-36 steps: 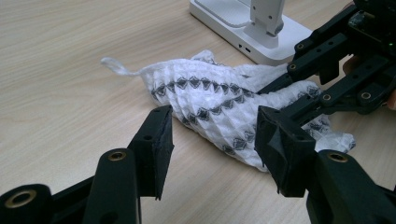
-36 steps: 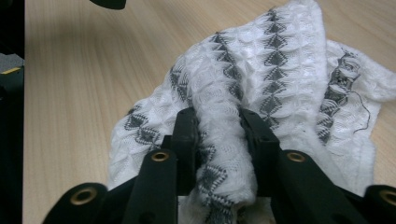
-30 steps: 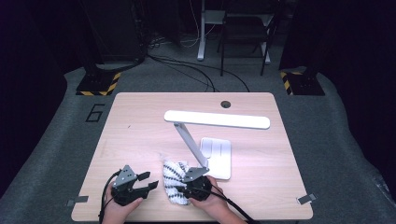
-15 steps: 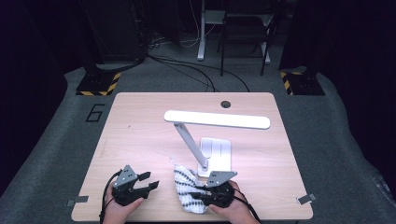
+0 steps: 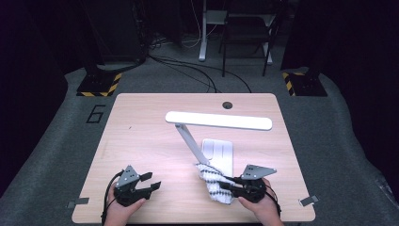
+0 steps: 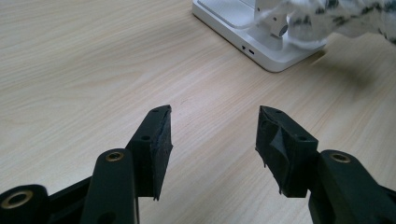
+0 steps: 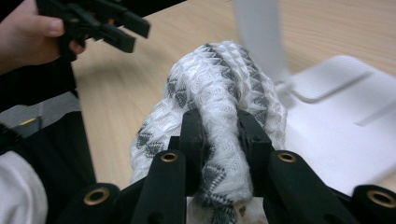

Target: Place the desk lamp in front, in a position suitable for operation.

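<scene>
A white cloth with a grey zigzag pattern (image 5: pixel 211 181) hangs bunched at the front of the table, beside the lamp's base. My right gripper (image 5: pixel 225 183) is shut on it; in the right gripper view the cloth (image 7: pixel 219 74) bulges up between the two jaws of that gripper (image 7: pixel 219 126). My left gripper (image 5: pixel 153 180) rests at the front left, open. Its jaws have just been opening a little, and the left gripper view shows bare wood between them (image 6: pixel 212 126). The cloth (image 6: pixel 345 18) shows at that view's top right.
A white desk lamp stands mid-table, its long head (image 5: pixel 219 120) over a slanted arm (image 5: pixel 190 143) and a flat base (image 5: pixel 221 150). The wooden table (image 5: pixel 141 132) has a round cable hole (image 5: pixel 227 104) at the back. The other gripper (image 7: pixel 116 28) shows far off.
My right gripper has carried the cloth to the right, from next to the left gripper to the front of the lamp's base, and slightly up. The left hand has stayed put.
</scene>
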Demonstrator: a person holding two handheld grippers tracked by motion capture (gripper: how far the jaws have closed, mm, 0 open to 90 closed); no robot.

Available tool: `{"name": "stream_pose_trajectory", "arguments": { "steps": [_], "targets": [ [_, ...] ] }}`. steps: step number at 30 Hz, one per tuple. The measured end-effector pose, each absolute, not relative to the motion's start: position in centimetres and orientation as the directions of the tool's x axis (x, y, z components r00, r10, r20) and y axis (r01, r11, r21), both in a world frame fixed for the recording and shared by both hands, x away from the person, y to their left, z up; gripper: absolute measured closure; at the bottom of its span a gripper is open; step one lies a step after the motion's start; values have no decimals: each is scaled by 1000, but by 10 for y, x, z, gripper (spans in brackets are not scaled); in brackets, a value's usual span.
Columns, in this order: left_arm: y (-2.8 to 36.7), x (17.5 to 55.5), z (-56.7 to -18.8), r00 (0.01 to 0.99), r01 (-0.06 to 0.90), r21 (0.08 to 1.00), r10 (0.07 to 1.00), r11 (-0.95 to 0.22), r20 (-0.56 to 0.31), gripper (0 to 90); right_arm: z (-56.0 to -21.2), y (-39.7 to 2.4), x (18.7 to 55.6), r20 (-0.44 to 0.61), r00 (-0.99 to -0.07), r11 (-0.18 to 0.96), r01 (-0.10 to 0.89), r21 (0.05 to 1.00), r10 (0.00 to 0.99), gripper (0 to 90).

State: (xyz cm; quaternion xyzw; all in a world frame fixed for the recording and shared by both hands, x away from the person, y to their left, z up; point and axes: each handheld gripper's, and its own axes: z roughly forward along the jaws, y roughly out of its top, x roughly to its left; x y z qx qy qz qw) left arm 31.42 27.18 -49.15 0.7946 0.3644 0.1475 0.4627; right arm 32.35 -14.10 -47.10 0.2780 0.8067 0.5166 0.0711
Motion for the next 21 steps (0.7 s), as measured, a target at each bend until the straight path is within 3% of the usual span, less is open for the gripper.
{"name": "stream_pose_trajectory", "arguments": {
  "steps": [10, 21],
  "targets": [
    [261, 321, -492, 708, 429, 847, 699, -312, -101, 441, -471, -197, 321, 98, -673, 256, 407, 877, 733, 747],
    [252, 326, -491, 750, 409, 845, 654, -345, -96, 437, -491, -218, 326, 41, -534, 278, 502, 819, 844, 733]
  ]
}}
